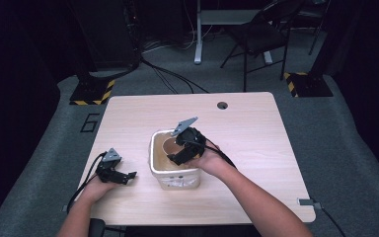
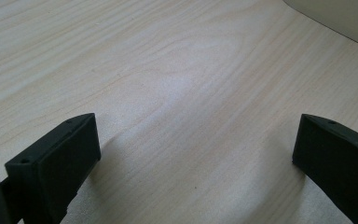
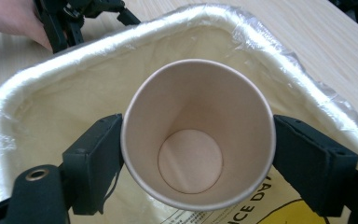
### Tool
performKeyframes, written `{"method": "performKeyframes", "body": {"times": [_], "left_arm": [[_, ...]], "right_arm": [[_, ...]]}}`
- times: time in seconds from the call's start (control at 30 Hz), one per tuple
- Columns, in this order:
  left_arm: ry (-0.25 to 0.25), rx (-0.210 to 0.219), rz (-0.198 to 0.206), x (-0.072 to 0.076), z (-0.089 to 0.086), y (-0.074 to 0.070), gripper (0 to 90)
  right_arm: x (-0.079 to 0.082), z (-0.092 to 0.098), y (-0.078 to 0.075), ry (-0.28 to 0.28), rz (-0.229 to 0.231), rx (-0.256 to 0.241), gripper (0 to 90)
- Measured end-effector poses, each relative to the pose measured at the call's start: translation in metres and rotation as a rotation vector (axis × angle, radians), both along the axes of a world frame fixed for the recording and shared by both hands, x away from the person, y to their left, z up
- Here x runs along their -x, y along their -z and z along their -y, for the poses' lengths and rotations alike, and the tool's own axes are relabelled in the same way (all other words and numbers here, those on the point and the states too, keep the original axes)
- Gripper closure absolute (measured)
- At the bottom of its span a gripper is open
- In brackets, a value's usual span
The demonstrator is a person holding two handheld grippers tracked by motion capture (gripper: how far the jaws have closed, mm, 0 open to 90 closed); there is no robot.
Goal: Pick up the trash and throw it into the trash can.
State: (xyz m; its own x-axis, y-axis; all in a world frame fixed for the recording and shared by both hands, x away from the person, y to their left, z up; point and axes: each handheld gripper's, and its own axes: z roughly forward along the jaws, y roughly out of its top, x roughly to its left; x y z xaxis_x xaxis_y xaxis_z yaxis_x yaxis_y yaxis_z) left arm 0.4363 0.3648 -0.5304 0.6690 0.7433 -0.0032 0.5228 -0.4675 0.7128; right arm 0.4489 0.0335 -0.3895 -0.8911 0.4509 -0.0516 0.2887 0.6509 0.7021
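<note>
Paper is what the right gripper (image 3: 198, 154) holds — a tan paper cup (image 3: 198, 140), pinched at the rim between the two black jaws, one on each side of its wall. The cup sits mouth-up and empty; its round base is bare, with nothing in it. It hangs inside the mouth of a cream bin (image 1: 175, 174) lined with a clear plastic bag (image 3: 74, 51) whose edge is rolled over the rim. The bin stands near the middle of the wooden table (image 1: 246, 128), and apart from the cup I can make out nothing lying in it, though its floor is mostly hidden behind the cup.

The thin wall is the weak point, in my judgement: a harder squeeze could buckle the cup into an oval and let it spring out sideways, perhaps over the rim onto the table. A release while the hand is tilted could leave the cup leaning against the liner rather than dropping flat. The jaws or the cup could also snag the loose plastic on the way out and drag the bag — or the light bin itself — along with them.

The left gripper (image 1: 116, 173) rests on the table to the left of the bin, jaws spread wide over bare wood and holding nothing, so nothing steadies the bin.
</note>
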Motion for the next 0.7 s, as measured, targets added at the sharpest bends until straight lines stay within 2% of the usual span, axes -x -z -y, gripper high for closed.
{"method": "performKeyframes", "body": {"times": [0.17, 0.3, 0.6, 0.7], "left_arm": [[0.0, 0.0, 0.0, 0.0, 0.0, 0.0, 0.6], [0.001, 0.001, 0.0, -0.0003, 0.0, 0.0001, 0.5], [0.0, 0.0, 0.001, -0.0006, 0.0, 0.0001, 0.5], [-0.001, 0.001, 0.001, -0.0006, 0.0001, 0.0001, 0.5]], "right_arm": [[-0.0009, -0.004, 0.0045, 0.019, 0.006, 0.028, 17.4], [-0.0013, -0.0048, 0.007, 0.009, 0.019, 0.026, 18.5], [-0.0006, -0.0044, 0.0065, -0.005, 0.004, 0.016, 16.7], [-0.0001, -0.003, 0.0048, -0.014, 0.018, 0.01, 16.7]]}}
